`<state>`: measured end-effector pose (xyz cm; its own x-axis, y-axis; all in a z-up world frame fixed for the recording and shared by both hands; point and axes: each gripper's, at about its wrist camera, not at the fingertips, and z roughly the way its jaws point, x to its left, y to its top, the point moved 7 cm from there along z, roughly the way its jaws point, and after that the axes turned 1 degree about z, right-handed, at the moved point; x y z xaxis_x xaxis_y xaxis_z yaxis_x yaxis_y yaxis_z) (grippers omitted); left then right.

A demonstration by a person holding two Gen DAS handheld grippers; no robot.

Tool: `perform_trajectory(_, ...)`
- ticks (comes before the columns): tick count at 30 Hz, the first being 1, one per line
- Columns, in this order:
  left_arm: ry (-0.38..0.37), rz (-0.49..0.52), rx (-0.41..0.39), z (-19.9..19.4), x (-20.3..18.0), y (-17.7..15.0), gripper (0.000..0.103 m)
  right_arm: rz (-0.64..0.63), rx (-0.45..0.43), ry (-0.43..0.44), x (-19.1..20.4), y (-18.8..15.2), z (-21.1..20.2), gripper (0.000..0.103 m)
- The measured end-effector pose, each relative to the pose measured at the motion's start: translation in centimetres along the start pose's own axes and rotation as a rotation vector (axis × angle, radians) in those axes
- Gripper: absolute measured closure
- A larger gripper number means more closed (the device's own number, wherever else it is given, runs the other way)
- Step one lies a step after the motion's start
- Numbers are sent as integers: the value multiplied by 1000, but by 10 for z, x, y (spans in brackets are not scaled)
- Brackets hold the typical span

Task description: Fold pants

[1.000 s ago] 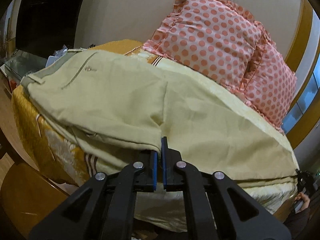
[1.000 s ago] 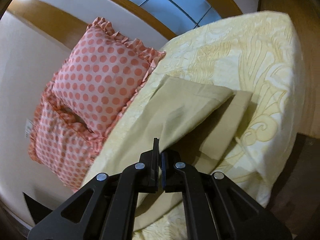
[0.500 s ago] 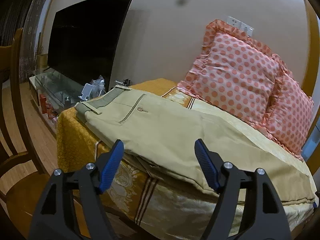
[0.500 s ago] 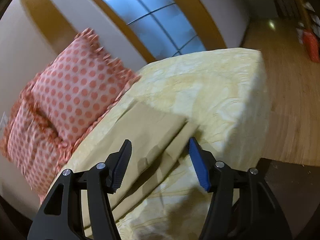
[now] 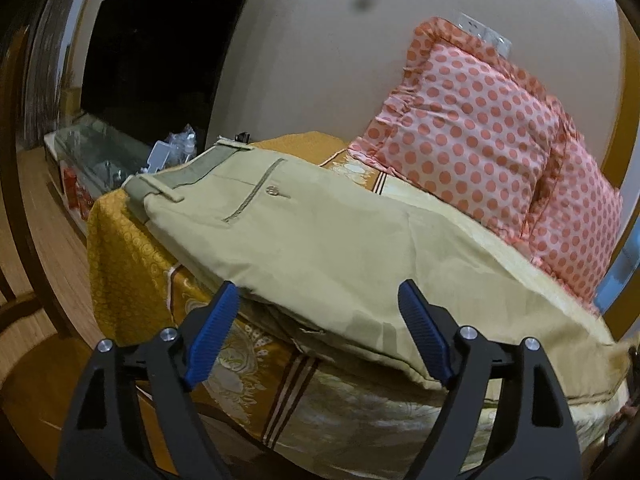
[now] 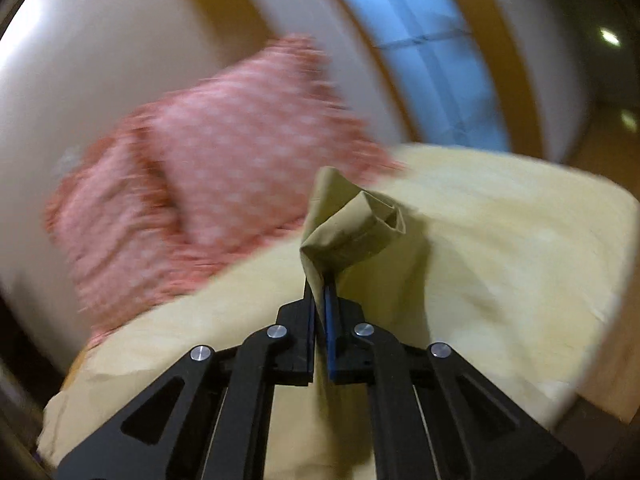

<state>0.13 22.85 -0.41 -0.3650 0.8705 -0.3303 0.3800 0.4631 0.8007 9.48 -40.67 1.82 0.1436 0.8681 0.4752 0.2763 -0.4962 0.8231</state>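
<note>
Khaki pants [image 5: 320, 240] lie folded lengthwise on the bed, waistband at the far left, legs running right. My left gripper [image 5: 320, 336] is open and empty, its blue pads [image 5: 212, 332] just short of the pants' near edge. In the right wrist view, my right gripper [image 6: 320, 300] is shut on the hem end of the pants legs [image 6: 352, 228] and holds it lifted above the bed. That view is motion-blurred.
The bed has a yellow patterned cover [image 5: 132, 264] [image 6: 500, 248]. Two pink polka-dot pillows [image 5: 480, 120] [image 6: 224, 152] lean on the wall behind. A dark TV [image 5: 160, 48] and a glass stand [image 5: 92, 152] are at the left. A wooden chair [image 5: 24, 320] is near the bed's corner.
Both grippers let go of the pants and opened half a second ago. The left stays open and drew back; the right has since shut on the leg hem and lifted it.
</note>
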Motion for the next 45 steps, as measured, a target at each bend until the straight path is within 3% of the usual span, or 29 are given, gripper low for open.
perform_trajectory(4, -2, -57, -26, -5, 14, 6, 20, -148, 57, 333, 141, -16, 6, 98)
perform_trajectory(6, 3, -93, -37, -7, 24, 10, 19, -218, 149, 519, 220, -52, 8, 98)
perform_trajectory(8, -4, -124, -43, -8, 32, 13, 18, -286, 260, 646, 277, -97, 10, 98)
perform_trajectory(10, -17, -151, -35, -5, 38, 16, 17, -422, 450, 724, 334, -170, 17, 98)
perform_trajectory(12, -26, -180, -13, 0, 45, 17, 17, -547, 613, 712, 358, -232, 21, 93)
perform_trajectory(13, -37, -199, 5, 3, 48, 17, 17, -568, 671, 699, 361, -250, 21, 89)
perform_trajectory(14, -42, -213, 14, 5, 51, 16, 17, -575, 712, 693, 360, -262, 18, 71)
perform_trajectory(15, -45, -230, 24, 7, 55, 16, 17, -570, 737, 697, 358, -269, 15, 45)
perform_trajectory(17, -39, -242, 26, 10, 60, 17, 17, -527, 691, 722, 348, -261, 6, 22)
perform_trajectory(19, -30, -253, 26, 14, 66, 19, 17, -469, 621, 740, 338, -242, -2, 21)
perform_trajectory(22, -14, -277, 32, 20, 74, 24, 18, -401, 598, 742, 327, -222, -1, 21)
perform_trajectory(33, 80, -275, 76, 47, 84, 42, 23, -363, 610, 788, 331, -224, -2, 19)
perform_trajectory(34, 97, -266, 81, 51, 84, 42, 27, -358, 610, 791, 329, -224, -3, 19)
perform_trajectory(36, 117, -269, 122, 62, 86, 41, 86, -347, 606, 793, 326, -222, -4, 19)
perform_trajectory(38, 102, -275, 123, 65, 85, 45, 91, -331, 592, 789, 318, -217, -4, 19)
perform_trajectory(41, 103, -180, 82, 59, 60, 66, 94, -297, 547, 764, 300, -199, -3, 18)
perform_trajectory(45, -45, 60, -34, 33, -39, 105, 96, -222, 447, 699, 265, -161, 1, 16)
